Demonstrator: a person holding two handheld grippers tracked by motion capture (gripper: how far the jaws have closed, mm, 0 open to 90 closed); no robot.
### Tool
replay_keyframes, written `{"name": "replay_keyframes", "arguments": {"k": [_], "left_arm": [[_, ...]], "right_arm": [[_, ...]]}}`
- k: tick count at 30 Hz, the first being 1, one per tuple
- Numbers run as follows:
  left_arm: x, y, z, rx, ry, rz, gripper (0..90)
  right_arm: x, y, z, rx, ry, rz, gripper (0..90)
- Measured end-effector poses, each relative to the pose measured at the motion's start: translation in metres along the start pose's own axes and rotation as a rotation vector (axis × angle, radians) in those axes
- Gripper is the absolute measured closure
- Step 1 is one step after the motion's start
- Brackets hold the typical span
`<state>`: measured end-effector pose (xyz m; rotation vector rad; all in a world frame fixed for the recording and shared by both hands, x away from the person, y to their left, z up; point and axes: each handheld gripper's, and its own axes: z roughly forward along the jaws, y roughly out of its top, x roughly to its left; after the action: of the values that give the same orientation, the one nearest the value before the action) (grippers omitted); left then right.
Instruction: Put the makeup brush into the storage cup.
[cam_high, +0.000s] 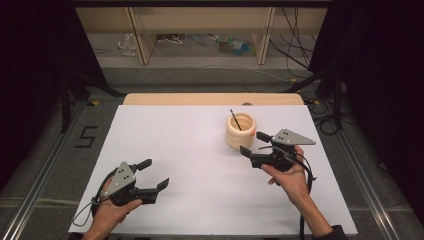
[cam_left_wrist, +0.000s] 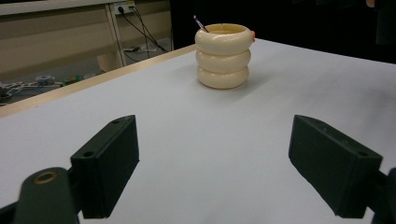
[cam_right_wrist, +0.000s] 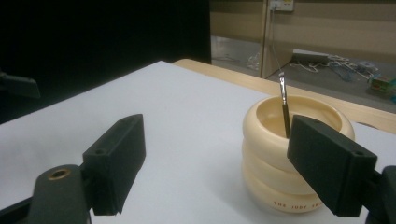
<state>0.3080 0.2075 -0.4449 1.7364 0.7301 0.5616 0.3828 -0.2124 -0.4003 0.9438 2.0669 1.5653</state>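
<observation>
Surface: we see a white rectangular surface (cam_high: 200, 165).
Holder: cream ribbed three-ring cup (cam_high: 240, 131) at 1 o'clock, holding a thin dark brush (cam_high: 235, 120).
Left claw (cam_high: 153, 176): jaws apart, at 7 o'clock.
Right claw (cam_high: 253, 143): jaws apart, just beside the cup.

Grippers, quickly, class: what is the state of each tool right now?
Left tool: open, holding nothing, over the bare table.
Right tool: open, holding nothing, beside the cream pot.
</observation>
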Motion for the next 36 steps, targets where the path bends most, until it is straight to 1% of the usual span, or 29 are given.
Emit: {"name": "replay_keyframes", "arguments": {"k": [1, 2, 3, 4, 6, 7, 10, 12, 13, 14, 16, 17, 19, 20, 21, 22, 23, 24, 25, 27, 29, 31, 32, 33, 34, 36], "left_arm": [[0.000, 0.000, 0.000, -0.001, -0.001, -0.001, 16.1], [0.000, 0.000, 0.000, 0.005, 0.001, 0.001, 16.1], [0.000, -0.001, 0.000, 0.005, 0.002, 0.001, 16.1], [0.000, 0.000, 0.000, 0.004, 0.002, -0.001, 16.1], [0.000, 0.000, 0.000, 0.004, 0.001, 0.002, 16.1], [0.000, 0.000, 0.000, 0.006, 0.002, 0.002, 16.1], [0.000, 0.000, 0.000, 0.005, 0.004, 0.004, 16.1], [0.000, 0.000, 0.000, 0.005, 0.002, 0.003, 16.1], [0.000, 0.000, 0.000, 0.007, 0.002, 0.003, 16.1], [0.000, -0.001, 0.000, 0.007, 0.003, 0.002, 16.1], [0.000, 0.000, 0.000, 0.006, 0.003, 0.004, 16.1], [0.000, 0.000, 0.000, 0.005, 0.003, 0.007, 16.1], [0.000, 0.000, 0.000, 0.006, 0.003, 0.006, 16.1], [0.000, -0.001, 0.000, 0.007, 0.003, 0.005, 16.1], [0.000, -0.001, 0.000, 0.007, 0.002, 0.003, 16.1], [0.000, -0.001, 0.000, 0.006, 0.001, 0.004, 16.1], [0.000, -0.001, 0.000, 0.005, 0.001, 0.003, 16.1], [0.000, -0.001, 0.000, 0.005, 0.003, 0.005, 16.1], [0.000, -0.001, -0.001, 0.005, 0.002, 0.009, 16.1], [0.000, -0.001, -0.001, 0.005, 0.002, 0.001, 16.1], [0.000, -0.001, 0.000, 0.006, 0.003, 0.002, 16.1], [0.000, -0.001, 0.000, 0.007, 0.003, 0.003, 16.1], [0.000, -0.001, -0.001, 0.006, 0.003, 0.003, 16.1], [0.000, -0.001, -0.001, 0.005, 0.003, 0.001, 16.1], [0.000, -0.001, -0.001, 0.006, 0.004, 0.001, 16.1], [0.000, -0.001, -0.001, 0.006, 0.003, 0.008, 16.1]], "right_arm": [[0.001, -0.001, 0.000, 0.008, 0.000, -0.002, 20.5], [0.001, -0.002, 0.000, 0.001, 0.001, 0.002, 20.6], [0.002, -0.003, -0.001, 0.008, 0.006, 0.000, 20.5], [0.002, -0.003, -0.002, 0.003, 0.012, 0.003, 20.5], [0.002, -0.003, -0.005, 0.010, 0.005, -0.001, 20.7], [0.002, -0.003, -0.007, -0.001, 0.004, 0.001, 20.8], [0.002, -0.005, -0.010, 0.005, -0.001, 0.003, 20.8], [0.001, -0.006, -0.011, -0.014, -0.003, 0.006, 20.6], [0.002, -0.007, -0.012, -0.017, 0.005, 0.010, 20.6], [0.002, -0.007, -0.014, -0.001, 0.003, 0.006, 20.8], [0.002, -0.008, -0.016, -0.005, 0.001, 0.001, 20.7], [0.003, -0.009, -0.017, 0.004, 0.004, 0.004, 20.6], [0.003, -0.012, -0.017, -0.016, 0.005, 0.001, 20.3], [0.004, -0.013, -0.018, 0.000, 0.021, 0.007, 20.1], [0.004, -0.014, -0.018, 0.001, 0.026, 0.003, 20.0], [0.004, -0.015, -0.019, -0.001, 0.025, 0.010, 20.0], [0.005, -0.017, -0.019, -0.009, 0.026, 0.003, 19.5], [0.005, -0.017, -0.020, 0.000, 0.019, -0.015, 19.2], [0.006, -0.018, -0.021, 0.007, 0.020, 0.000, 19.0], [0.005, -0.020, -0.023, 0.005, 0.020, -0.012, 19.1], [0.006, -0.022, -0.025, 0.010, 0.023, -0.005, 19.0], [0.005, -0.024, -0.026, -0.004, 0.026, -0.012, 18.8], [0.007, -0.026, -0.026, -0.002, 0.013, 0.000, 18.8], [0.007, -0.027, -0.028, 0.017, 0.022, 0.000, 18.8], [0.007, -0.028, -0.028, 0.009, 0.029, -0.006, 18.9], [0.008, -0.031, -0.029, 0.019, 0.012, -0.021, 18.3]]}}
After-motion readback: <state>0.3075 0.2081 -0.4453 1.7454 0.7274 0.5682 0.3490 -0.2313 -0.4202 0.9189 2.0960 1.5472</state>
